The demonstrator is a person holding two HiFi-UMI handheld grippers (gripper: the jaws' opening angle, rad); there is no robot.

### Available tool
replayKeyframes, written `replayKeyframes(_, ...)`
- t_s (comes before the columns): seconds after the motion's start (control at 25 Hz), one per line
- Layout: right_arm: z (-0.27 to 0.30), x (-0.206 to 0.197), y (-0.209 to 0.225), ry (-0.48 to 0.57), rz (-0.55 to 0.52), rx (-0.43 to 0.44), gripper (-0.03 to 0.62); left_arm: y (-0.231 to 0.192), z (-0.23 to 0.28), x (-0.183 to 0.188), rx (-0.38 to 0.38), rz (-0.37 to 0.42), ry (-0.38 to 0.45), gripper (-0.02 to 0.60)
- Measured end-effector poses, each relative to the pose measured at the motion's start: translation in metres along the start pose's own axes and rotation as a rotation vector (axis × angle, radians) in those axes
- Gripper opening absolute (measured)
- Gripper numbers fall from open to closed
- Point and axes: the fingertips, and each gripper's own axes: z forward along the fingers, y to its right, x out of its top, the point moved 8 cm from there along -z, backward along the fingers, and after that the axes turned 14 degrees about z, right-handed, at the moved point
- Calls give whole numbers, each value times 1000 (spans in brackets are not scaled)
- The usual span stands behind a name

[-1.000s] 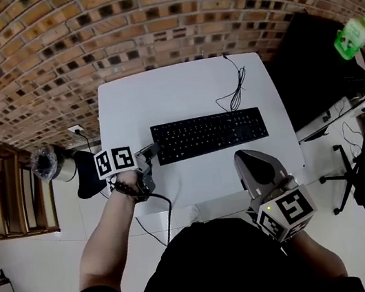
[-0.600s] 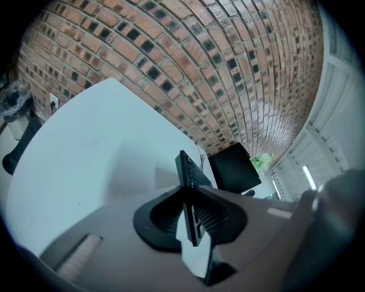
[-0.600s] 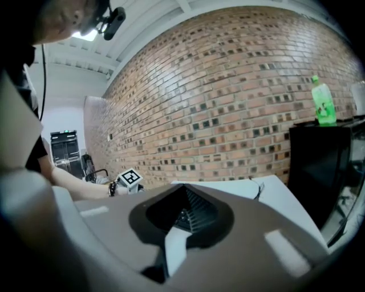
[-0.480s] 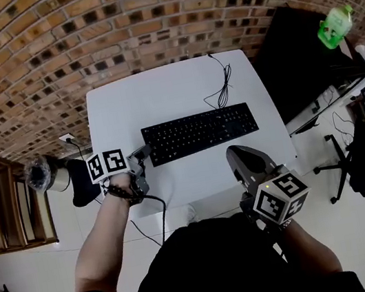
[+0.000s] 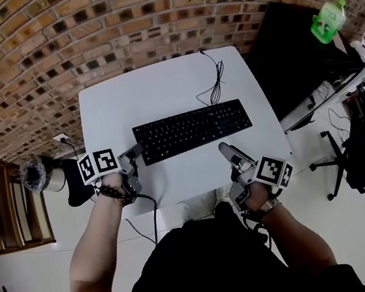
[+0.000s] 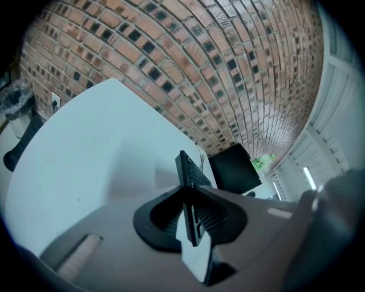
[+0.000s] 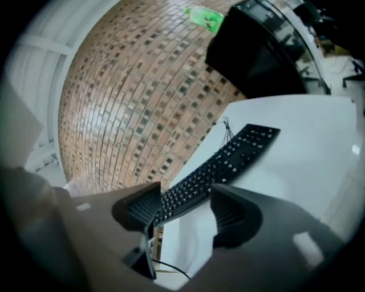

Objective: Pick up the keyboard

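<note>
Nearest, the person's dark-clad torso (image 5: 211,269) hides the near edge of the white table (image 5: 159,90). Just beyond it the right gripper (image 5: 230,156) hovers, its jaws spread after just opening, with nothing between them and the keyboard (image 5: 192,130) beyond the gap. At the left, the left gripper (image 5: 132,160) pinches the keyboard's left end, which its jaws conceal. The keyboard spans the table's middle, and whether it is lifted or resting cannot be told; farther off, its cable (image 5: 215,85) loops out of sight at the far edge.
</note>
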Motion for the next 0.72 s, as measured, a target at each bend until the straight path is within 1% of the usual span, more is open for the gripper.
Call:
replayKeyframes(0.12, 13, -1, 29, 2, 138, 13, 301, 2, 0, -1, 2, -7, 9, 66)
replayKeyframes(0.36, 50, -2, 76, 2, 278, 19, 307, 5, -2, -2, 15, -11, 5, 66)
replayKeyframes(0.48, 64, -1, 90, 18, 329, 24, 307, 8, -3, -3, 22, -11, -2, 66)
replayKeyframes(0.72, 91, 12, 104, 60, 393, 60, 307, 9, 0, -1, 22, -8, -18, 66)
